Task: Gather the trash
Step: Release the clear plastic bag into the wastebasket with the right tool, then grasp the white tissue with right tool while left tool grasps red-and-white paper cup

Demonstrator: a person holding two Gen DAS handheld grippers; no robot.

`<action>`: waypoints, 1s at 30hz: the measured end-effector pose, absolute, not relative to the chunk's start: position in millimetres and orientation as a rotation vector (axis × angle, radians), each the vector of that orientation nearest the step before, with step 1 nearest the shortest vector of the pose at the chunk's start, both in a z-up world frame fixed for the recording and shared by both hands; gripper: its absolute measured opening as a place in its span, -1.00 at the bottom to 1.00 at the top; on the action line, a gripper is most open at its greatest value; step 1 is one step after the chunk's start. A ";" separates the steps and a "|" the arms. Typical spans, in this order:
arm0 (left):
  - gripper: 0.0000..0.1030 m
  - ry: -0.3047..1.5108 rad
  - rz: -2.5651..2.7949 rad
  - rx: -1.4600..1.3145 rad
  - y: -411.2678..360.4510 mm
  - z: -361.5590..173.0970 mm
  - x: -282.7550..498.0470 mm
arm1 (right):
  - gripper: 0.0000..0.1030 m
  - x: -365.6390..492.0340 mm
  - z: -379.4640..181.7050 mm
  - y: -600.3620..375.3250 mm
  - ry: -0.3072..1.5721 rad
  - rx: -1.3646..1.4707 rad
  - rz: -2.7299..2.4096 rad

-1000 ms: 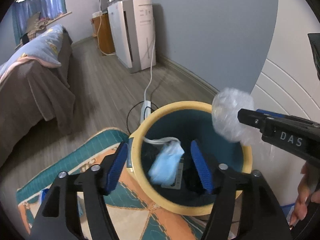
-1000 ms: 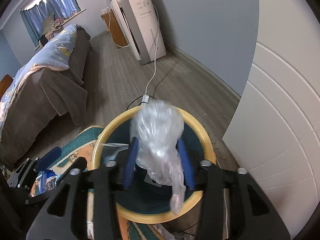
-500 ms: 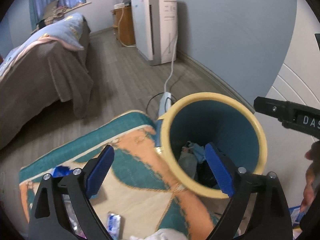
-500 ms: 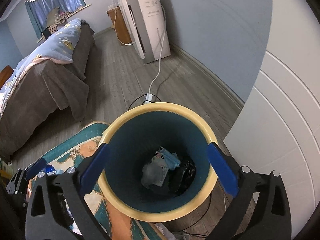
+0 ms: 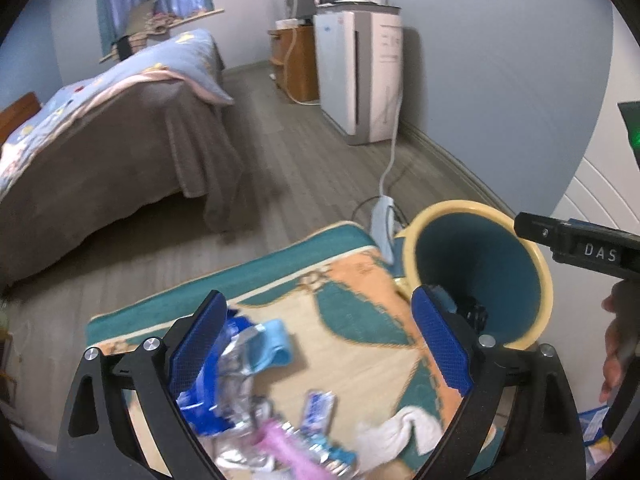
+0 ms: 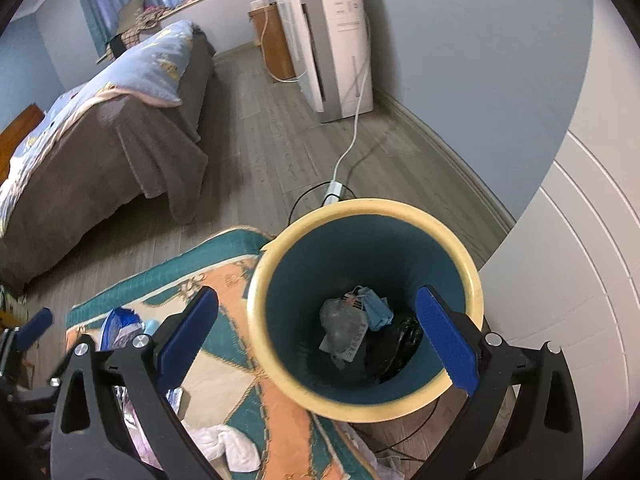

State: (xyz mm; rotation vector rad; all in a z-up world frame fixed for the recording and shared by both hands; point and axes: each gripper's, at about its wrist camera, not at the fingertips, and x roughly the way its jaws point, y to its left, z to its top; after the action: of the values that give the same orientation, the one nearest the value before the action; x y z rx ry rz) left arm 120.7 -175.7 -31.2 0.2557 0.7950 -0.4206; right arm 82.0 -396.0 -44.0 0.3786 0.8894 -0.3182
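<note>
Bed (image 5: 100, 152): brown cover with a blue quilt on top, at the far left of the room.
Air purifier (image 6: 332, 40): white, upright against the blue wall, its cord running down to a power strip (image 5: 382, 224) on the wooden floor.
Rug (image 5: 352, 312): teal, orange and cream, lying on the floor; the bin stands at its right edge.
Trash bin (image 6: 460, 264): yellow rim, teal inside, upright. At its bottom lie a grey crumpled wad, a blue mask (image 6: 378, 310) and something black.
Loose trash (image 5: 240, 360): on the rug near its front edge, well apart from the bin: blue and silver wrappers, a light blue piece, a small packet (image 5: 318, 406), a white tissue (image 5: 400, 430) and something pink, blurred.
Left gripper (image 5: 320, 356): released, jaws spread wide, nothing between the pads; it hangs over the loose trash.
Right gripper (image 6: 316, 344): released, jaws wide and empty, above the bin's mouth.
</note>
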 end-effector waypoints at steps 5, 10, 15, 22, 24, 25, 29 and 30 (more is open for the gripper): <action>0.81 0.800 -0.362 0.232 -135.7 -21.1 112.2 | 0.89 85.8 -34.2 -368.4 0.901 0.337 -0.289; 0.81 0.791 -0.303 0.197 -91.9 -8.0 99.0 | 0.89 87.6 -24.0 -333.9 0.900 0.267 -0.244; 0.83 0.774 -0.262 0.150 -53.6 3.0 82.1 | 0.89 79.1 -22.7 -300.4 0.917 0.230 -0.188; 0.84 0.771 -0.234 0.135 -19.0 0.4 71.5 | 0.89 61.2 -35.7 -265.6 0.961 0.207 -0.167; 0.84 0.778 -0.215 0.148 -12.4 -4.0 72.6 | 0.89 56.3 -41.2 -259.9 0.971 0.237 -0.169; 0.84 0.784 -0.211 0.146 -9.6 -5.9 72.8 | 0.89 53.4 -43.7 -256.8 0.974 0.238 -0.178; 0.84 0.804 -0.194 0.125 4.4 -11.4 78.3 | 0.89 48.1 -57.3 -248.8 0.997 0.214 -0.211; 0.84 0.807 -0.190 0.121 7.7 -12.4 80.2 | 0.89 47.2 -63.5 -248.2 1.010 0.218 -0.222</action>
State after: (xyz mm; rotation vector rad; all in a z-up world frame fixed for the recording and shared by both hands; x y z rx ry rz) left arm 80.2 7.7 -12.4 0.1208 0.8066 -0.1897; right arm 47.2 -248.2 -63.5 0.2181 1.0096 -0.2217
